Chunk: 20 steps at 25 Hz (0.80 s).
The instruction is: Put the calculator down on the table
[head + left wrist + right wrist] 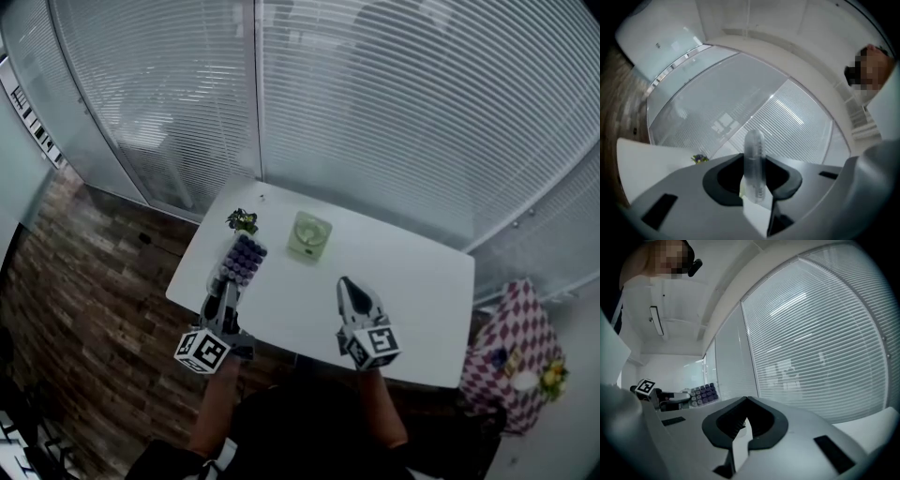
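My left gripper [230, 286] is shut on the near end of the calculator [242, 259], a pale body with rows of purple keys, held over the left edge of the white table [422, 281]. In the left gripper view the calculator [754, 159] stands edge-on between the jaws of the left gripper [754, 180]. The right gripper view shows the calculator [703, 393] with its keys towards me, and the left gripper [670, 401] behind it. My right gripper [347, 284] hovers over the table's middle, its fingertips together and nothing between them. The same right gripper [746, 404] points at the blinds.
A small green round-faced object [308, 234] stands near the table's far edge, and a little potted plant [242, 221] sits left of it. Glass walls with blinds [403, 103] close off the far side. A checkered cloth-covered stand [511, 347] is at the right.
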Available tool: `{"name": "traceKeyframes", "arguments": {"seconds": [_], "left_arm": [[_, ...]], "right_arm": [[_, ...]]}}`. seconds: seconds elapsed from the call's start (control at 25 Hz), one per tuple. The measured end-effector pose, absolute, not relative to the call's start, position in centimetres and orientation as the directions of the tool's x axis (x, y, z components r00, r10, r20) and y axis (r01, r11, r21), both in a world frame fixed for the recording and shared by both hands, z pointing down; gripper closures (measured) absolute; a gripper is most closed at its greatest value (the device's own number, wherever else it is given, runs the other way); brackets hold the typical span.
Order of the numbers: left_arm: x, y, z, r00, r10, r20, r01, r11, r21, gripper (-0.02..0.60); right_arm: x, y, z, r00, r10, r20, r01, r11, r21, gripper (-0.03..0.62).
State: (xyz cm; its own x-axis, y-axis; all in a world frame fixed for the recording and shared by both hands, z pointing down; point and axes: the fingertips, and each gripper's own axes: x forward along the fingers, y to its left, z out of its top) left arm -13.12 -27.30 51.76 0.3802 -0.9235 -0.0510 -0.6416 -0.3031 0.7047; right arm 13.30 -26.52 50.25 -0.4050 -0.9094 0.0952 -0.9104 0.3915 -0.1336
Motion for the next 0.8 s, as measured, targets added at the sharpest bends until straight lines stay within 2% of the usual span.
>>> {"name": "traceKeyframes", "arguments": {"seconds": [0.12,0.2,0.56,0.8], "left_arm": [[-12.6,-27.8,52.9,0.396,-0.915,-0.080,-0.332,-0.224,0.916,0.482],[-12.4,-27.9,53.5,0.373,-0.920,-0.119,-0.174,-0.196,0.965,0.482],[-12.7,-28.6,56.8,0.342,-0.938,-0.060,-0.146,-0.116,0.982,0.482],[-13.6,-28.5,61.6,0.325,-0.945,0.041,-0.124,0.000,0.992,0.483]], "right_arm": [[13.0,-26.7,51.0,-0.401,-0.909,0.112,-0.911,0.383,-0.154,0.589],[12.7,-26.8,51.1,-0.415,-0.903,0.107,-0.903,0.395,-0.171,0.589],[12.8,-27.2,51.0,-0.433,-0.896,0.100,-0.890,0.406,-0.208,0.589],[12.6,-27.6,51.0,-0.449,-0.890,0.074,-0.867,0.414,-0.276,0.589]]}}
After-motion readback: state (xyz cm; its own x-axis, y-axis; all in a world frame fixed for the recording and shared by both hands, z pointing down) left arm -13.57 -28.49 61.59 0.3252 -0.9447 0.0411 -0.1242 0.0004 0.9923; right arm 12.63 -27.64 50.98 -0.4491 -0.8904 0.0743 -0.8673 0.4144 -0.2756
